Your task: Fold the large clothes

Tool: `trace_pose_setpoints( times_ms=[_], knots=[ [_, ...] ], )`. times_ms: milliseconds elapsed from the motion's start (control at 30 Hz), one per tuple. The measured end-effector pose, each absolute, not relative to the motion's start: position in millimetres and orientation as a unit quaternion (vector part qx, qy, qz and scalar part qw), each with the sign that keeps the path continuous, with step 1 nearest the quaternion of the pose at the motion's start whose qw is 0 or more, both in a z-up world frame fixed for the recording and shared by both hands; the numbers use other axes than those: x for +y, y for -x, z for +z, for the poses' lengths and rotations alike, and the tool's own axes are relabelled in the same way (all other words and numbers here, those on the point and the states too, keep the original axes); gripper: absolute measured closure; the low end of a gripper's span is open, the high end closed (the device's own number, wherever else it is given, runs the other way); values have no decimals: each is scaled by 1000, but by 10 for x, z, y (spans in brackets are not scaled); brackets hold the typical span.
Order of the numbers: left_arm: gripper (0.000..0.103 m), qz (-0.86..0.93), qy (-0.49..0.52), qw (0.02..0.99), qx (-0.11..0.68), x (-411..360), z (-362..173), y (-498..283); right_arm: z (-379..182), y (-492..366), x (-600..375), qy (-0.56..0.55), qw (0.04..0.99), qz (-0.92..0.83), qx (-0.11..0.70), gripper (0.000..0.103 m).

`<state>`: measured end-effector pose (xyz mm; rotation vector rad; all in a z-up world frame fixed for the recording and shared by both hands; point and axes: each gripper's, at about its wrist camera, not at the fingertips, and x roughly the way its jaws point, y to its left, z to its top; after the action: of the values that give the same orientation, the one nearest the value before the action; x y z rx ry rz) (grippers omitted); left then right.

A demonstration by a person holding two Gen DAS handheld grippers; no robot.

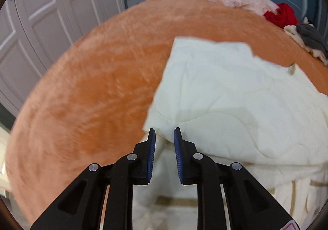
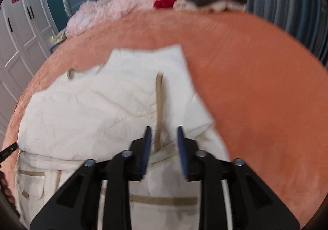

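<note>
Here both the left gripper (image 1: 164, 133) and right gripper (image 2: 163, 131) hang spread, holding nothing, above the cream jacket (image 2: 106, 107); better to pinch both folded corners evenly.

Bright even light, motion blur, fisheye-warped edges

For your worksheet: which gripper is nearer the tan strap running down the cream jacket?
Right. The right gripper is open with the tan strap running between its fingers. The left gripper is open at the cream jacket's opposite edge, away from the strap.

open orange bedspread (image 2: 256, 86), clothes heap (image 2: 205, 0) behind
</note>
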<state>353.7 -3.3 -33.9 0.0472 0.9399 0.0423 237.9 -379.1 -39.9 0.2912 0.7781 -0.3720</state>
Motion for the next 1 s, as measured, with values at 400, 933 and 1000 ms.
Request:
trace_pose_setpoints(
  times_ms=[400, 933, 1000],
  knots=[
    [78, -40, -32, 904, 425, -872, -292, -3833, -377, -3031, -3132, -98, 919, -116, 364, 70],
    [77, -17, -69, 922, 380, -1065, -891, -3678, -936, -3045, -2931, -75, 917, -121, 373, 69],
    [77, -13, -75, 923, 377, -1082, -904, -3669, -949, -3048, -2899, -68, 918, -125, 371, 69]
  ],
)
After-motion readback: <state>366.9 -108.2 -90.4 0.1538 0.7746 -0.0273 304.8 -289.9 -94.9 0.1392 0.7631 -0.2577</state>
